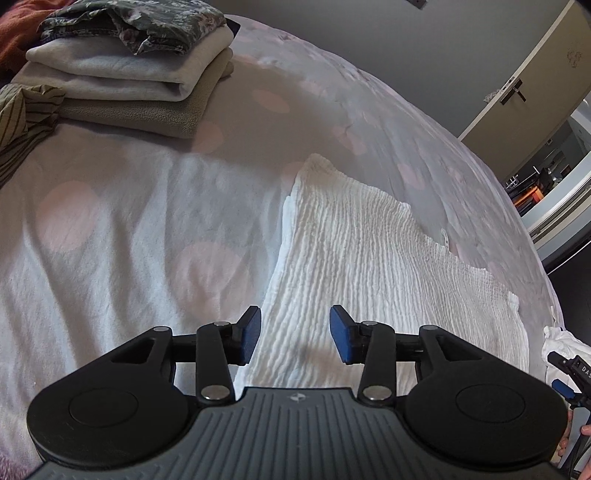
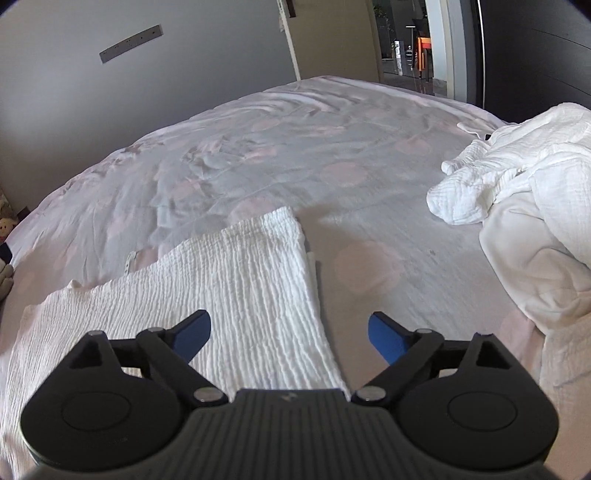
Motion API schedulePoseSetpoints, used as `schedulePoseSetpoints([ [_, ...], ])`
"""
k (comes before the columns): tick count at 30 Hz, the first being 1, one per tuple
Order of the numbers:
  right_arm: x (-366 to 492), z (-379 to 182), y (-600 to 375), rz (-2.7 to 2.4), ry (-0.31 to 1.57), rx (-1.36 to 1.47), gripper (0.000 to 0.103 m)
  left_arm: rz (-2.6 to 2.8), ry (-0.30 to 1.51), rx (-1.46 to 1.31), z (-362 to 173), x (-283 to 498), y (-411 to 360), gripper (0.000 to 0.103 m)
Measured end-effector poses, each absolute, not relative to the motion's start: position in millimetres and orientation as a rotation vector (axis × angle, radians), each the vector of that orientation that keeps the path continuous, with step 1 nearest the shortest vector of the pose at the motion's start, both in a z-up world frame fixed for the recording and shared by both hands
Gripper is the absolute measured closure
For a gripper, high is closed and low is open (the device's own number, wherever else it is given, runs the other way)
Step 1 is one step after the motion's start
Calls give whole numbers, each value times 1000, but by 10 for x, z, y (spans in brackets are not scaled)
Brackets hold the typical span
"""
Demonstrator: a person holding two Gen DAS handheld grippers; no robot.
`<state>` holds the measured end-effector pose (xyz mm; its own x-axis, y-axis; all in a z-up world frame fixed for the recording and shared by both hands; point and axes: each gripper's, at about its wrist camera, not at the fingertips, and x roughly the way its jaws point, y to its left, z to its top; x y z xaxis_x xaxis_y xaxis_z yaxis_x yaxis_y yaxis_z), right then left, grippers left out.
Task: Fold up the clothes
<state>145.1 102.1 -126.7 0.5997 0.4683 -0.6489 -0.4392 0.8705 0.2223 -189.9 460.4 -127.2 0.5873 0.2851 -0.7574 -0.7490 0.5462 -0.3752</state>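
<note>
- Bedroom setting: wide bed under a pale sheet with faint pink dots [image 1: 110, 229]; grey wall behind, open doorway [image 2: 410, 40] at the far side.
- Left gripper [image 1: 294, 334]: blue-padded fingers set moderately apart, nothing between them. It hovers over the near end of a white crinkled ribbed garment [image 1: 369, 266], whose left edge runs under the left finger pad.
- Right gripper [image 2: 290, 338]: fingers spread wide, nothing held. The garment's right edge [image 2: 258, 280] passes between them; the right finger hangs over bare sheet.
- Whether either gripper touches the cloth cannot be told.
- The white garment lies flat on the sheet as a long folded strip, narrowing toward the far end, with a small tag or strap showing at one long side.
- Left-wrist view, outward: a stack of folded clothes [image 1: 122, 85] at the far left — grey-green piece lowest, cream pieces above, dark floral-print piece on top. A striped olive cloth [image 1: 22, 122] lies just beside the stack; an orange-red fabric [image 1: 18, 29] sits behind.
- Right-wrist view, outward: a heap of crumpled white fabric [image 2: 524, 206] on the right of the bed, apart from the flat garment, bare sheet between.
- Nothing lies on the garment itself.
- A closed cream door with a dark handle [image 1: 513, 92] stands past the bed's far edge.
</note>
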Motion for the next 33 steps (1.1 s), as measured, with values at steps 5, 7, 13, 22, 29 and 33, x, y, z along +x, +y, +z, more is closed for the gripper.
schedulePoseSetpoints([
  [5, 1575, -1395, 1194, 530, 714, 38, 9, 676, 717, -661, -1261, -1553, 4701, 64],
  [7, 1617, -1471, 1253, 534, 726, 16, 9, 677, 730, -613, -1257, -1393, 4751, 64],
  [13, 1763, -1571, 1301, 533, 753, 23, 10, 656, 745, -522, -1338, -988, 4922, 64],
  [22, 1988, -1504, 1327, 605, 758, 55, 21, 645, 810, -435, -1712, -779, 4966, 65],
  [29, 2241, -1528, 1337, 611, 791, 11, 21, 643, 810, -406, -1739, -755, 4962, 65],
  [33, 2333, -1625, 1419, 652, 845, 21, 28, 648, 809, -411, -1737, -752, 4972, 65],
])
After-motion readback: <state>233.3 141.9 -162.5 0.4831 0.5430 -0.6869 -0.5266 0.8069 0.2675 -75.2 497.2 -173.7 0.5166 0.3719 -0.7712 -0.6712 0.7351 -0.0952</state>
